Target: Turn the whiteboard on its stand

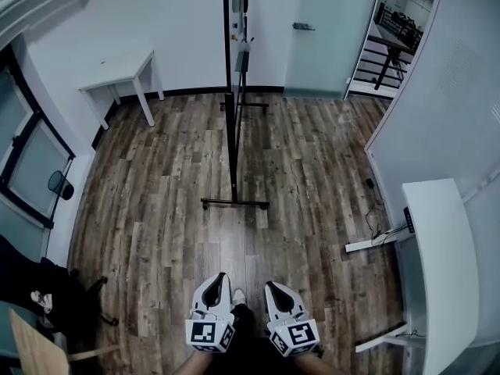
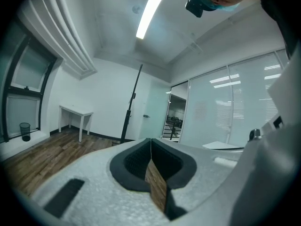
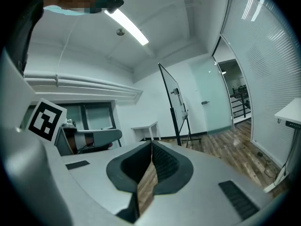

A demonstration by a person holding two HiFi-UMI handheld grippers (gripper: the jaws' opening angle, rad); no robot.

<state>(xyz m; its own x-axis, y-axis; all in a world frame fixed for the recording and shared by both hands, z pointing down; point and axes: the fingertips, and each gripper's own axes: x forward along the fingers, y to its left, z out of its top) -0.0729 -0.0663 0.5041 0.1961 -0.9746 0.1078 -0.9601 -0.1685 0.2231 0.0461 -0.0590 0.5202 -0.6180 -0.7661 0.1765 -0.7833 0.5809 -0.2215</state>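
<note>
**Room with whiteboard, seen from head and gripper cameras**

1. Whiteboard (image 1: 235, 69): upright on its stand (image 1: 233, 203), mid-room and straight ahead of the person. It is edge-on in the head view, so the board reads as a thin dark line. The right gripper view shows its pale face at a slant. It stands well apart from both grippers, and nothing touches it.
2. Stand: dark frame with two cross feet, both resting on the wooden floor (image 1: 312, 170).
3. Left gripper (image 1: 221, 278): held low and close to the person's body. The fingers are closed together, pads meeting along a thin seam, with nothing between them.
4. Right gripper (image 1: 270, 286): just beside the left and pointing the same way. The fingers are closed tip to tip and hold nothing.
5. Bin (image 1: 60, 184): dark and round, set by the window at the left wall. The inside is too dark to show whether it holds anything.
6. Small white table (image 1: 125, 78): against the far wall, left of the whiteboard, with a bare top.
7. White desk (image 1: 437, 272): along the right wall.
8. Power strip (image 1: 376, 241): on the floor beside the desk, with a cable trailing from it.
9. Glass door (image 1: 324, 30): frosted, in the far wall to the right of the whiteboard
</note>
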